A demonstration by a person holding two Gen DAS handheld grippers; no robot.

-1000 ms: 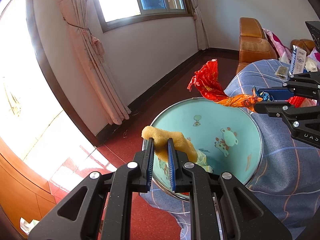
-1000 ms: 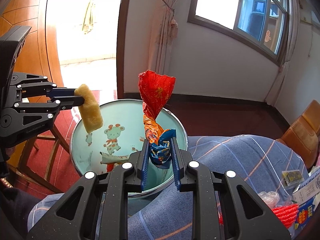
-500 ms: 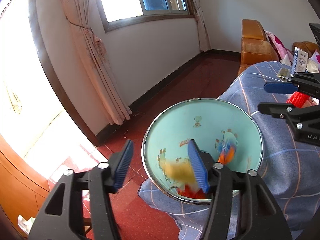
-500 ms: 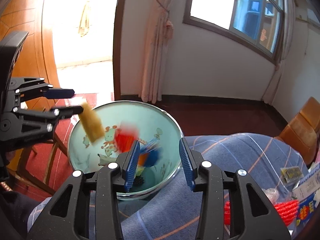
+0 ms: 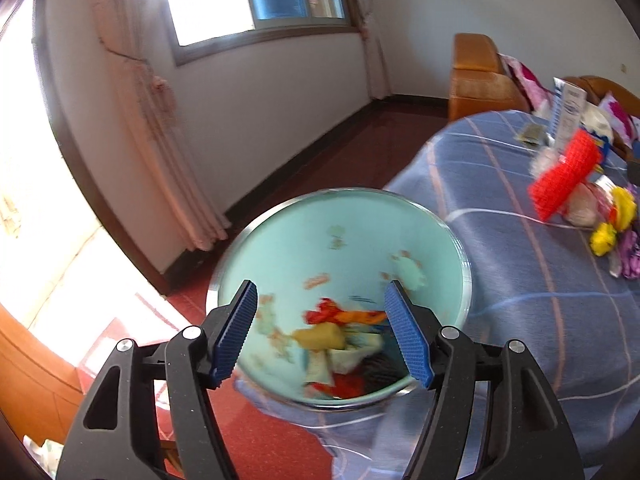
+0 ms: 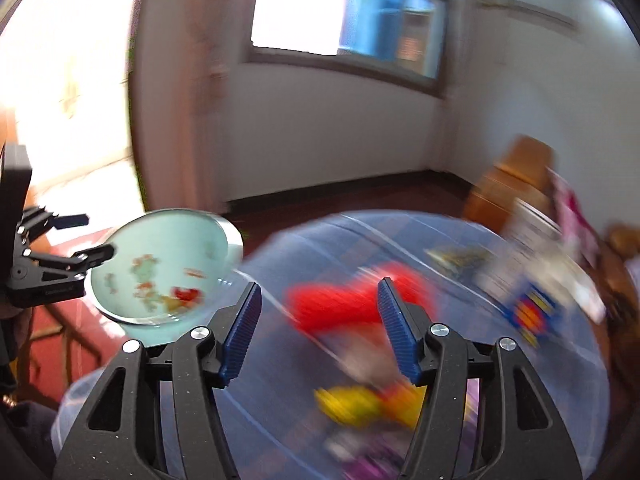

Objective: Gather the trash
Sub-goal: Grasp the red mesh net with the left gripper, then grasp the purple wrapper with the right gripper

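Note:
A pale green bin (image 5: 280,240) with a metal rim stands at the table's edge; it also shows in the right wrist view (image 6: 172,236). In it lie a yellow sponge piece (image 5: 320,337), a red and orange wrapper (image 5: 340,314) and other scraps. My left gripper (image 5: 320,336) is open and empty above the bin. My right gripper (image 6: 320,328) is open and empty over the table, facing a blurred red mesh piece (image 6: 344,300) and yellow trash (image 6: 360,402). The left gripper (image 6: 84,236) shows at the left of the right wrist view.
A blue checked cloth (image 5: 500,240) covers the table. At its far right lie the red mesh (image 5: 564,176), yellow pieces (image 5: 612,220), a white carton (image 5: 568,116) and plastic bags. An orange sofa (image 5: 480,76) stands behind. Red floor lies to the left.
Both grippers opened and dropped the sponge piece and the red wrapper into the bin. The right gripper then swung right, over the trash on the table.

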